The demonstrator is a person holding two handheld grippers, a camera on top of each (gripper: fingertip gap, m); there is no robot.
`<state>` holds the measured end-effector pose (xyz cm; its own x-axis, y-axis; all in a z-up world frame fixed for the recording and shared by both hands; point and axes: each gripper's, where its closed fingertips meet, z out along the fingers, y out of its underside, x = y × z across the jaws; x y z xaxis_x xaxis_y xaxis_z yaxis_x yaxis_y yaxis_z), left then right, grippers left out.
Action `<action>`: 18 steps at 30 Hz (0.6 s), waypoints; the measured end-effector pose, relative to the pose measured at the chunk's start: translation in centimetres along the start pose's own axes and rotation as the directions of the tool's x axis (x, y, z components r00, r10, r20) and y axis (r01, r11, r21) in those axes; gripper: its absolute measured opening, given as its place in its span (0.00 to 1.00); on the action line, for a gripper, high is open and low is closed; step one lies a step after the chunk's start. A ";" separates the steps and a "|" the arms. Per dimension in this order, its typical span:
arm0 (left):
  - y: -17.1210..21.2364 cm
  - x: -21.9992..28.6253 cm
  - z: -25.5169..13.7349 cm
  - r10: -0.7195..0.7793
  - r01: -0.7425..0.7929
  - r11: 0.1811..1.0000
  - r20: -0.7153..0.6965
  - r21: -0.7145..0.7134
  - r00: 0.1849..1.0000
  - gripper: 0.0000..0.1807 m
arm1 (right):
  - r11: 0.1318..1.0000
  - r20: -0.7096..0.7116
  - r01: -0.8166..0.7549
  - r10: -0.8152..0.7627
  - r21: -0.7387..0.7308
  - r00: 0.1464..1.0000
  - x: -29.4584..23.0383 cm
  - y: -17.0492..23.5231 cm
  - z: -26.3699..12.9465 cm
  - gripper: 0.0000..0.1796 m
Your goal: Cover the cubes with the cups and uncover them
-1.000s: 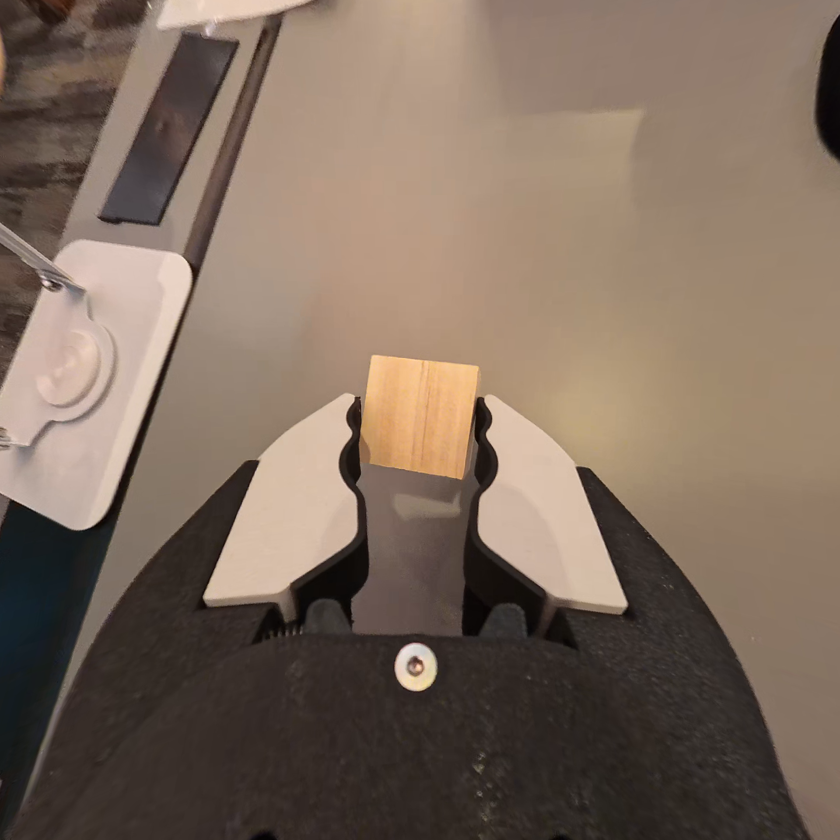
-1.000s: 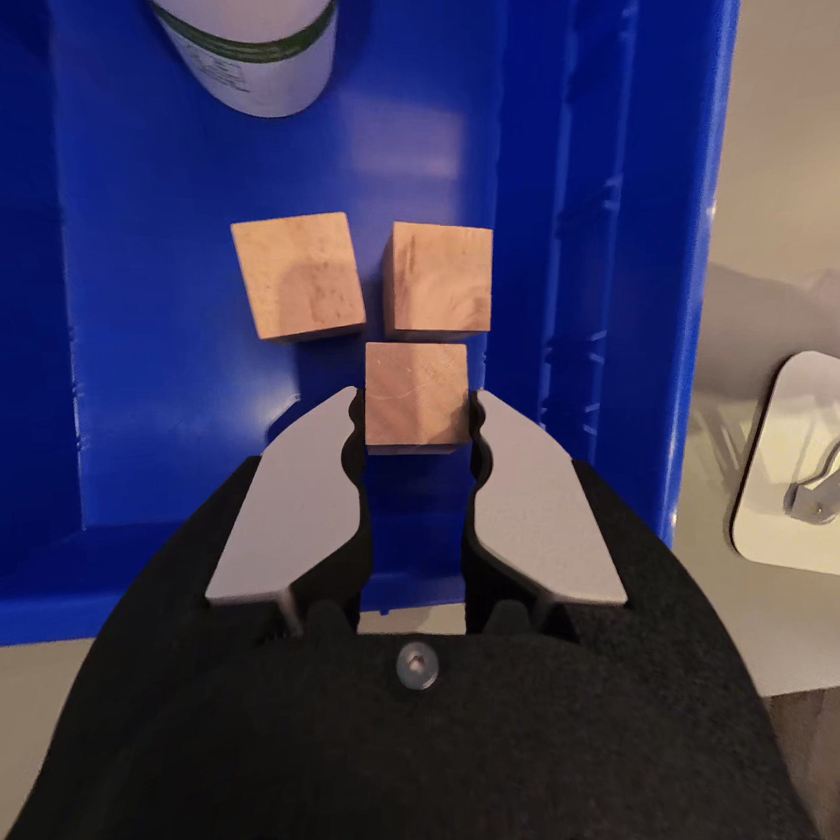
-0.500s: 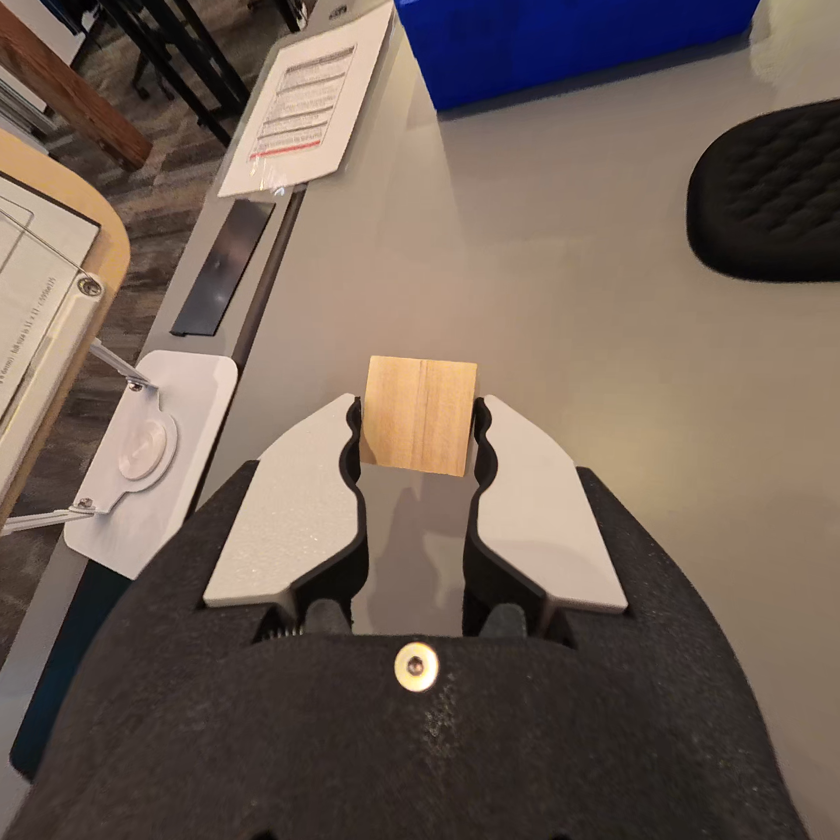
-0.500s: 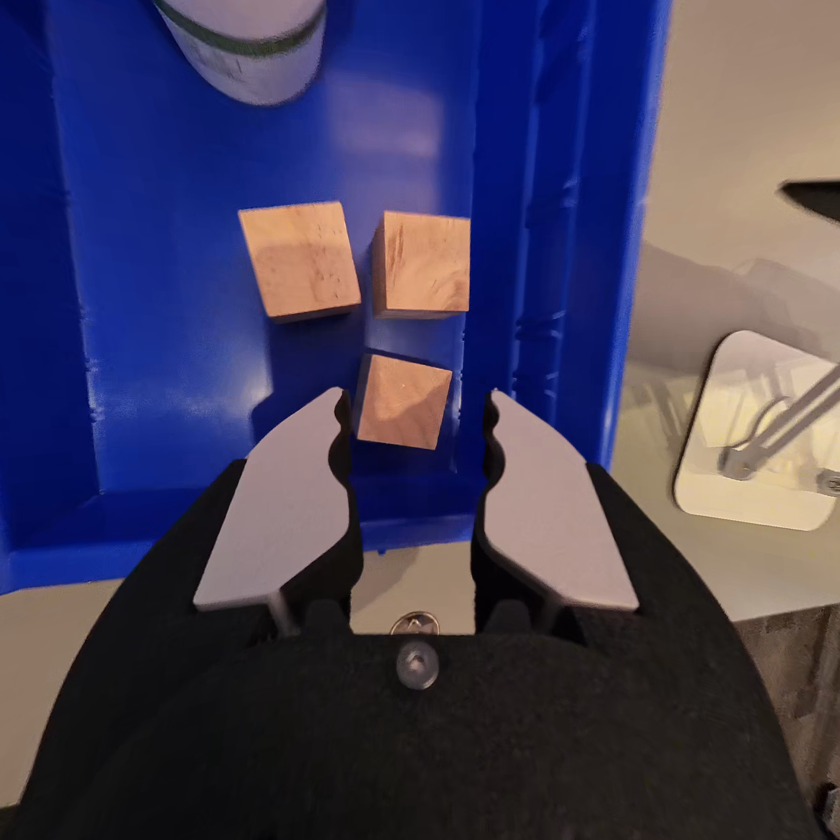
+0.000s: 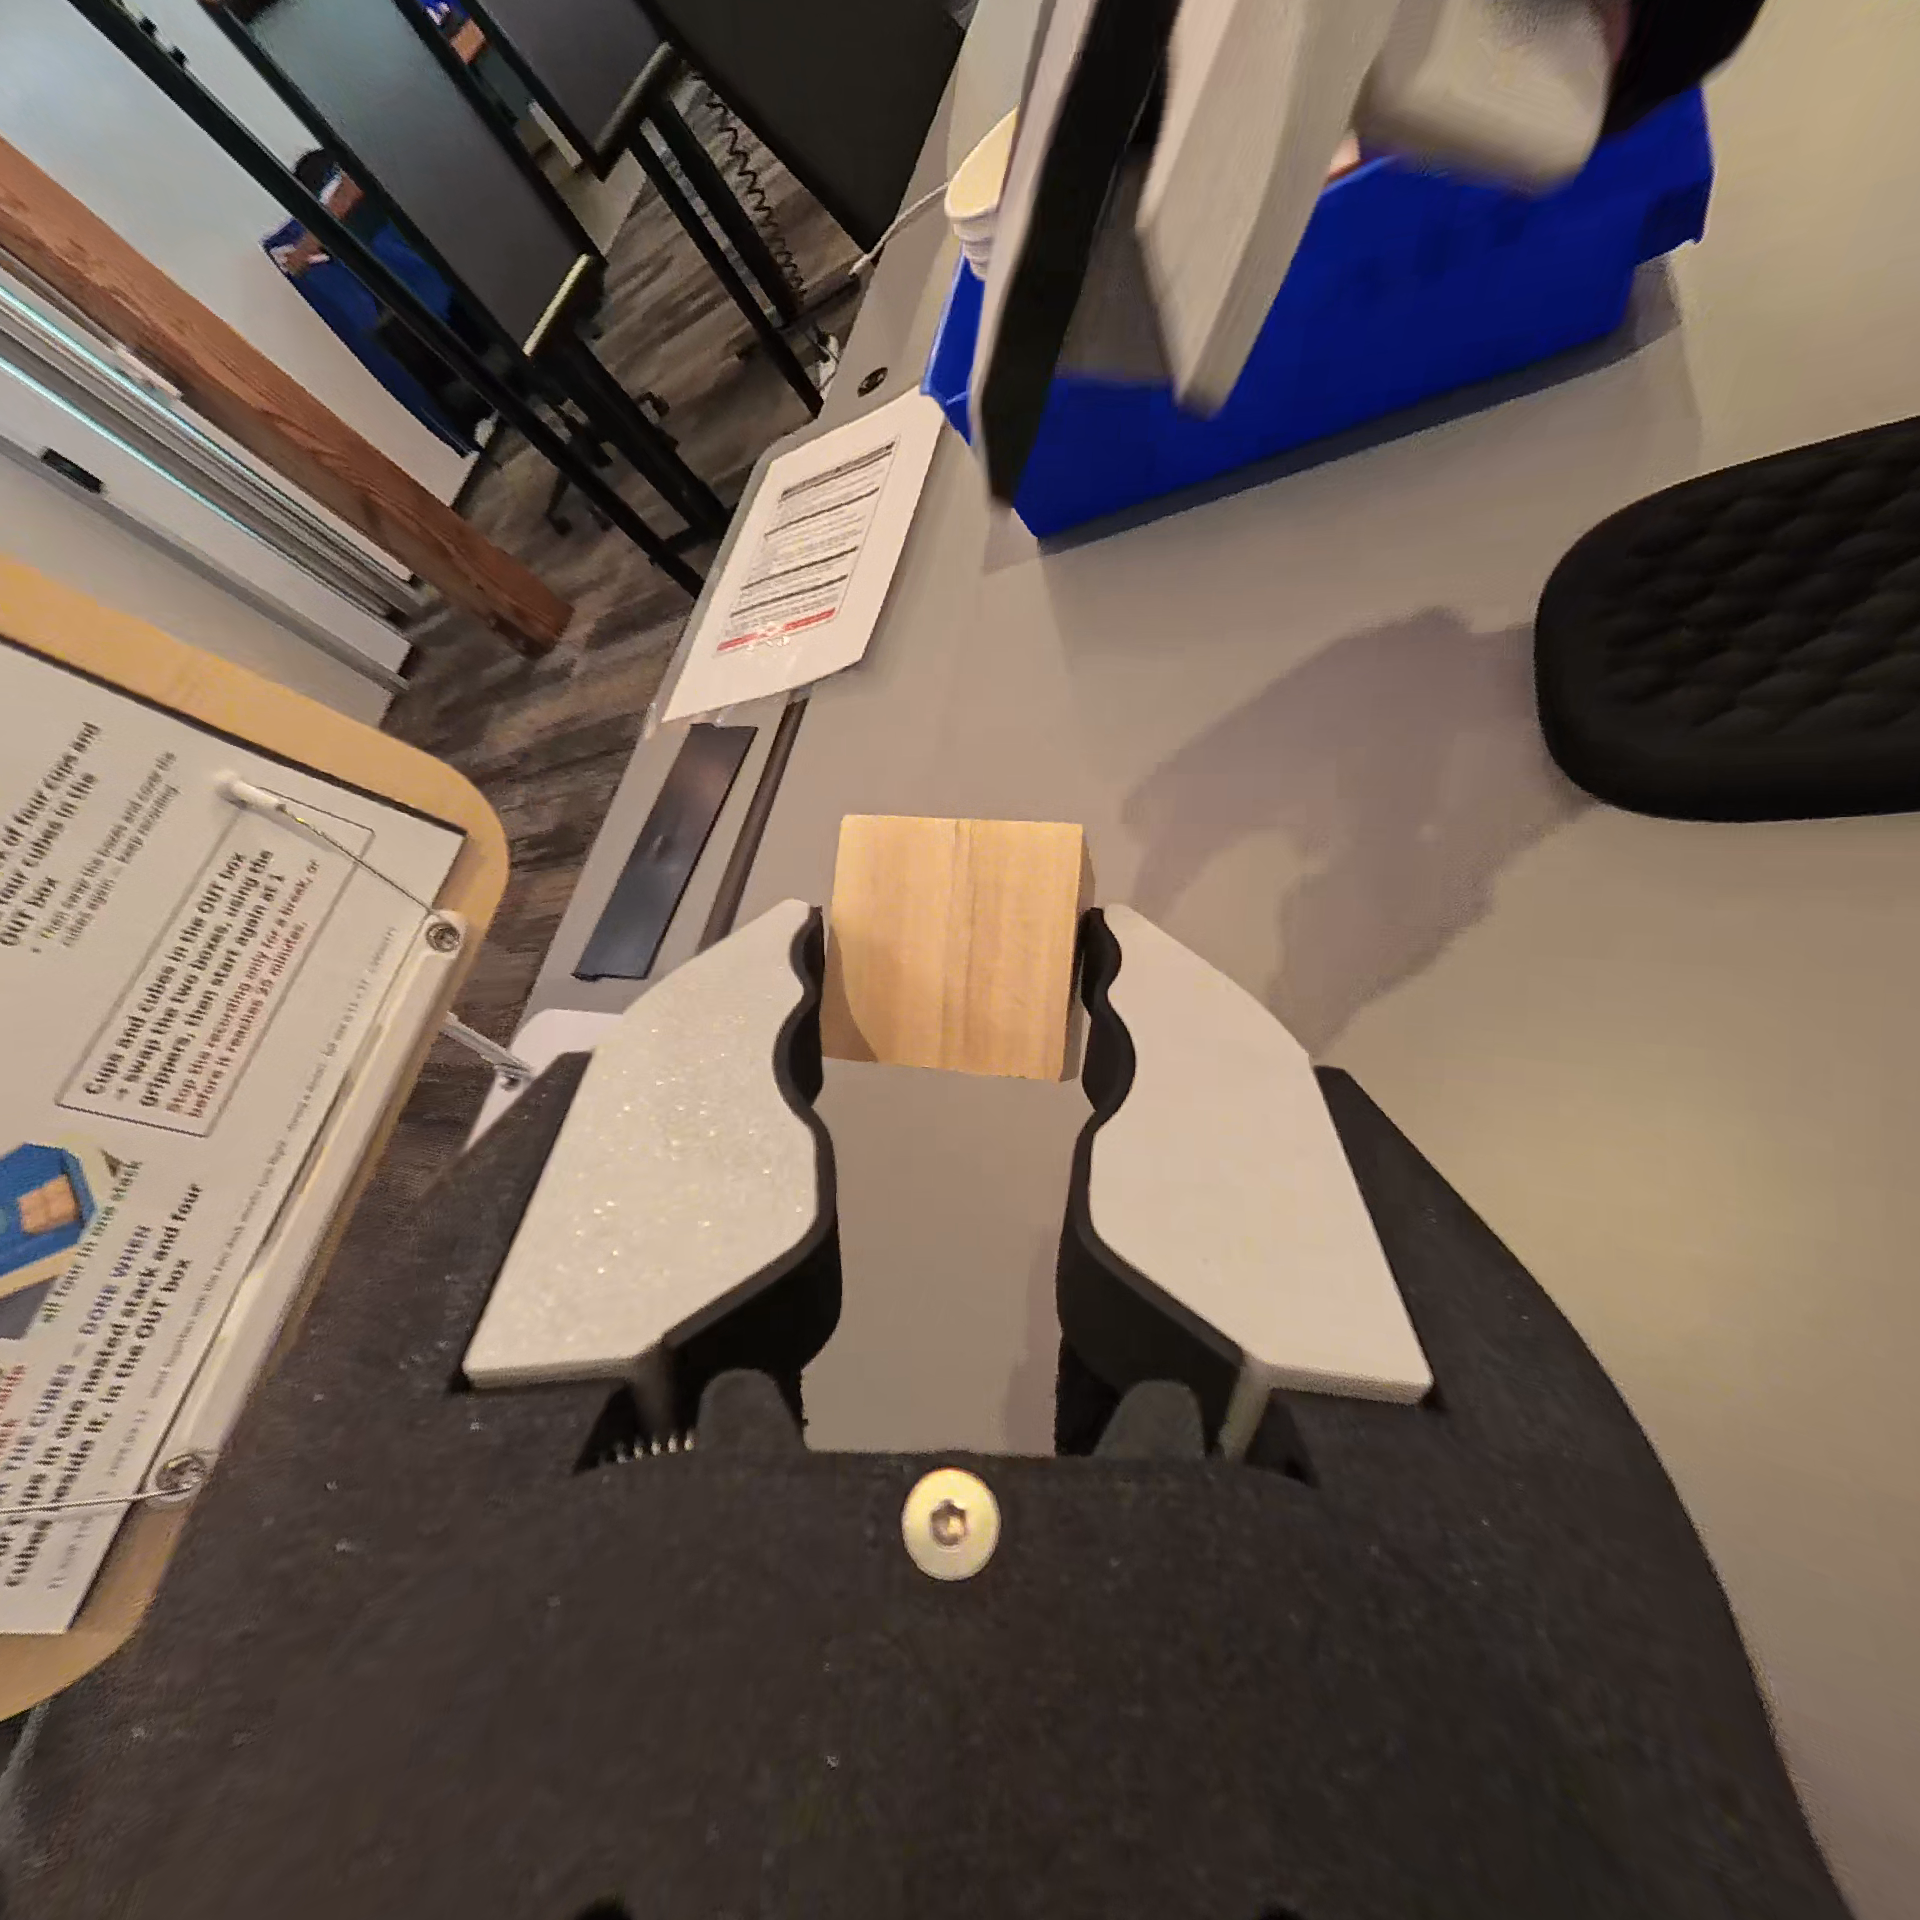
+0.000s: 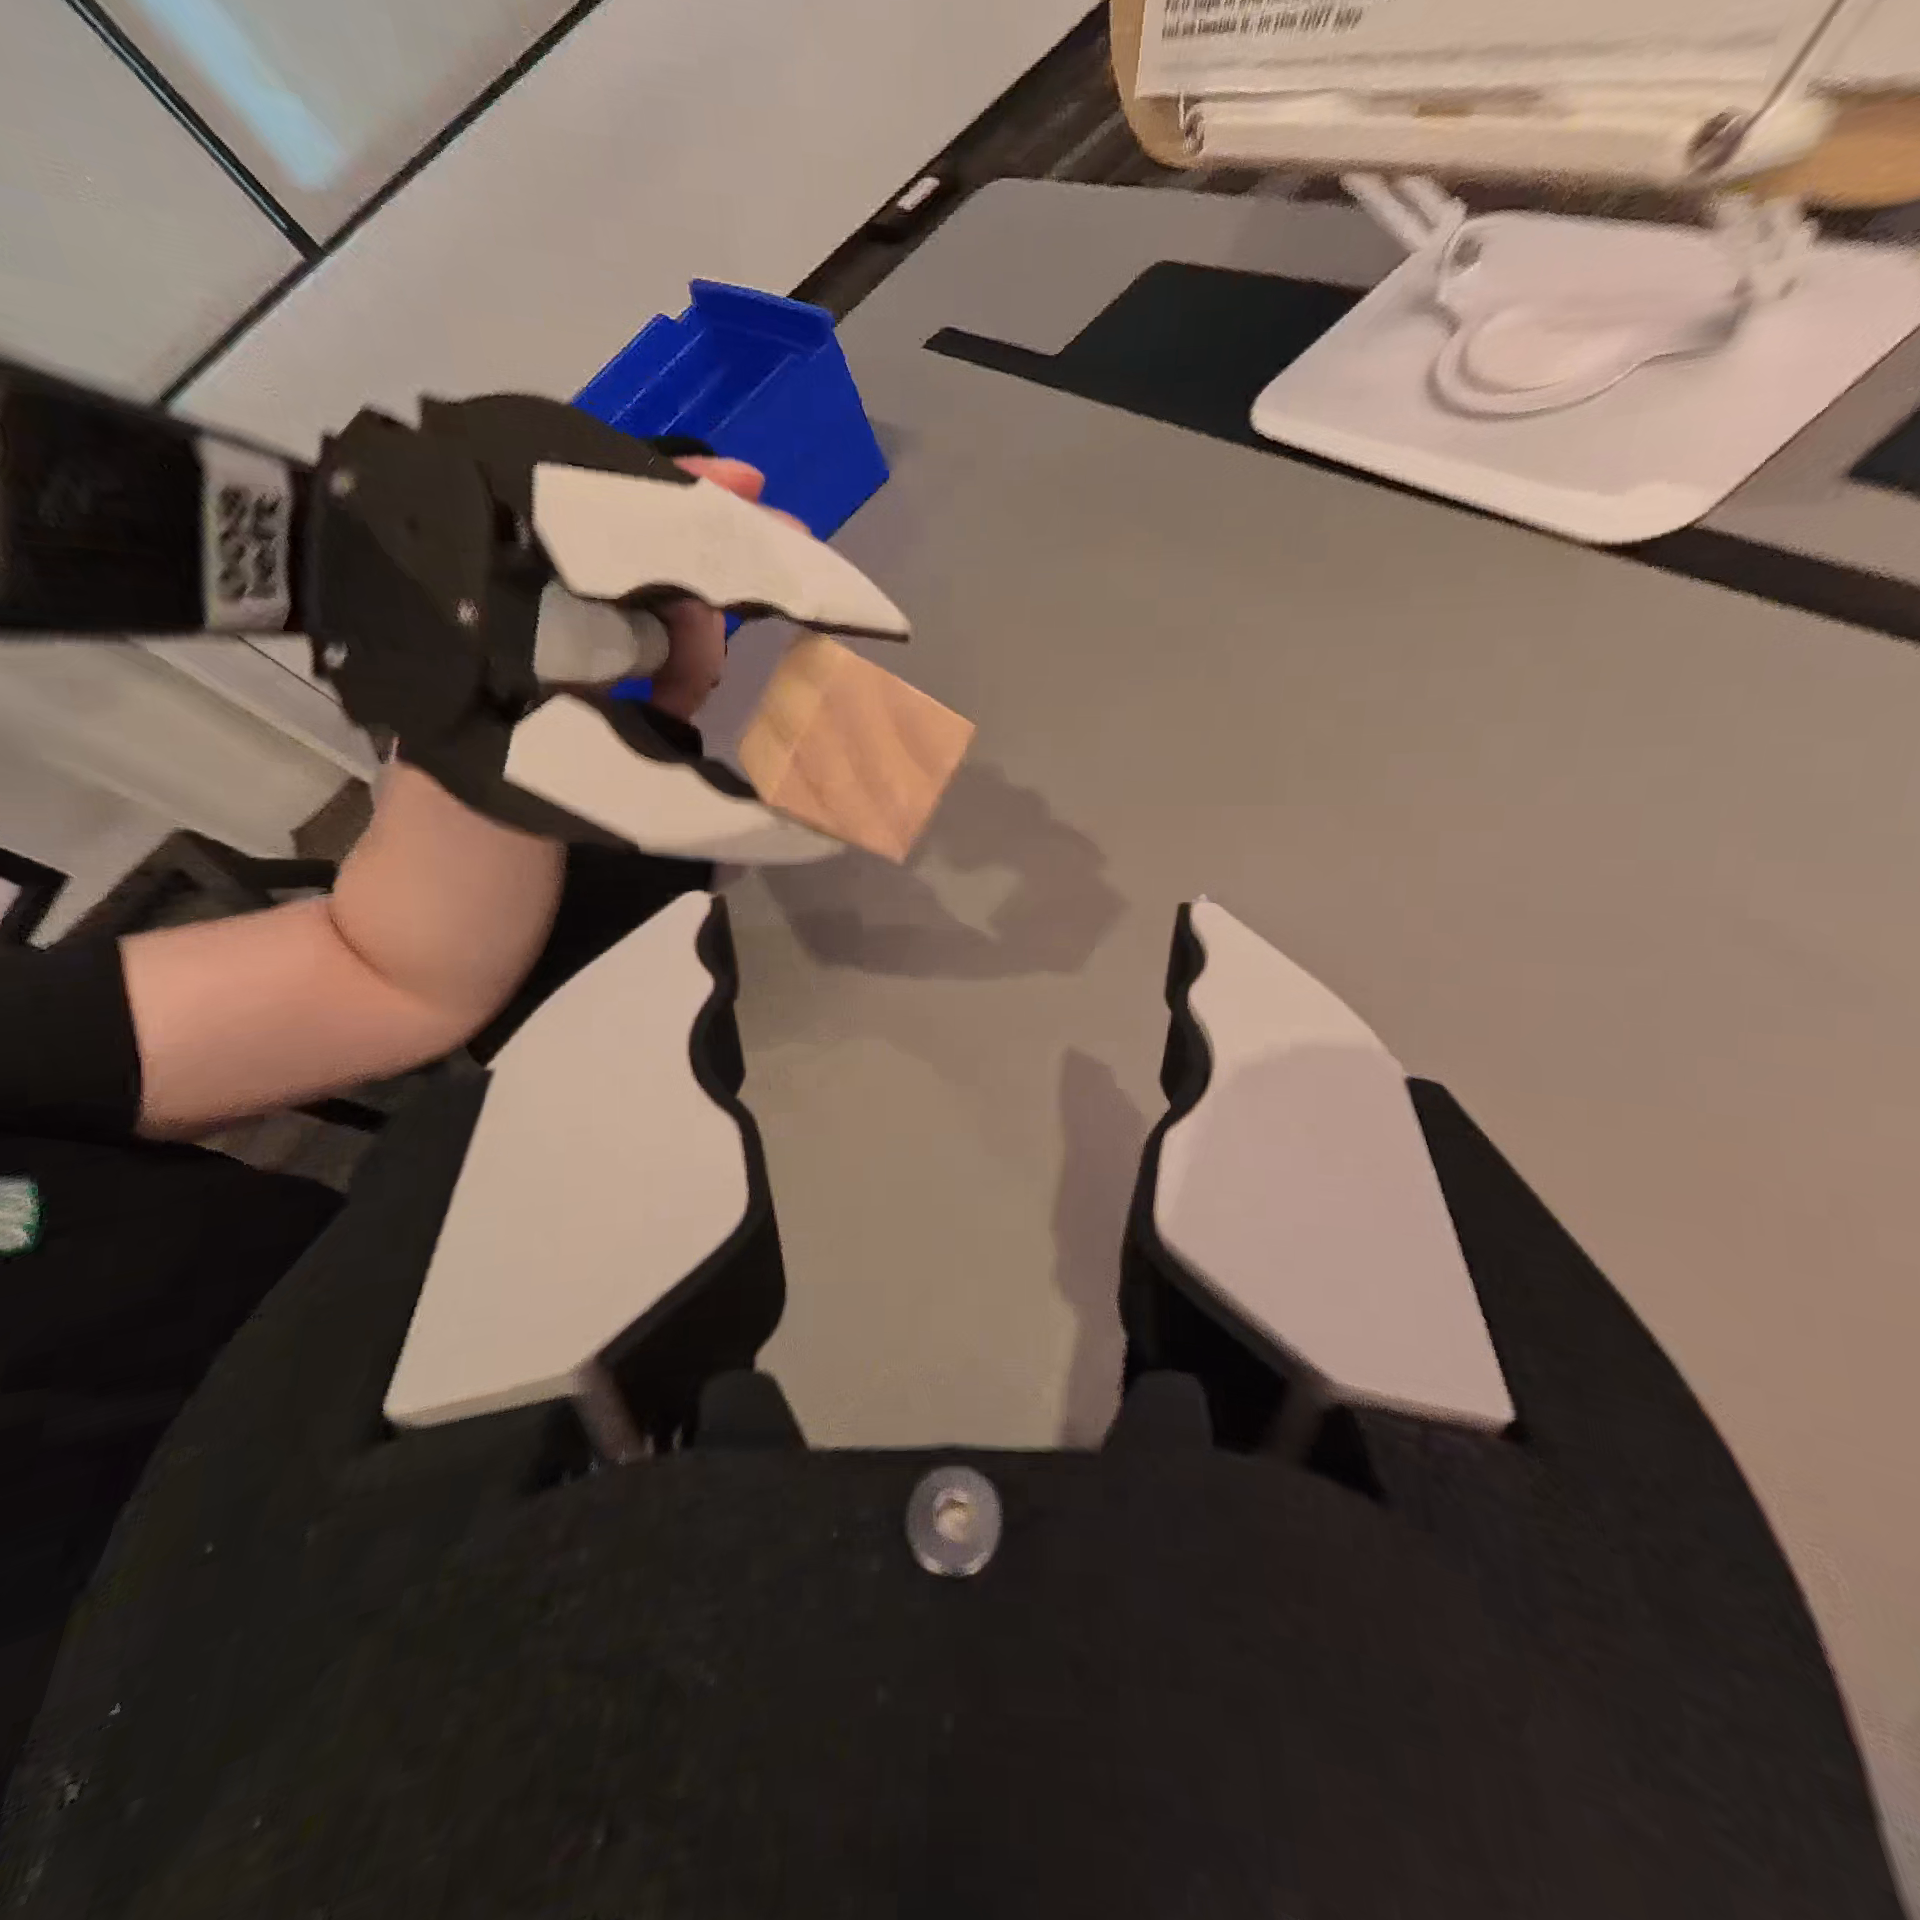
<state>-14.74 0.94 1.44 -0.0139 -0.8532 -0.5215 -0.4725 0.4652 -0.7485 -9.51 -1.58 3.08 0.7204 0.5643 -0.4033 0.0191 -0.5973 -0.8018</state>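
Above the bare grey desk (image 5: 1299, 1039), well inside its left edge, the left gripper (image 5: 954, 940) is clamped on a wooden cube (image 5: 954, 951) — held aloft. The right gripper (image 6: 954, 935) hangs nearby, fingers spread and empty — blue bin (image 5: 1351, 332) far behind.

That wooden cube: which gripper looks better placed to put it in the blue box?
Left, probably. The left gripper already clamps the wooden cube above the grey table; the right gripper is open and empty.
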 end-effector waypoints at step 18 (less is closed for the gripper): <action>-1.4 0.3 0.3 -0.007 0.004 0.997 0.032 0.078 0.999 0.30 | 0.954 0.290 -0.277 0.299 -0.115 0.909 -2.7 -0.4 6.4 0.27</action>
<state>-13.85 0.06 2.21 0.0173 -0.8483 -0.5293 -0.4022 0.4787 -0.7804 -15.88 0.79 1.70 0.4597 0.4995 -0.7343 -0.1022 -0.7916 -0.6025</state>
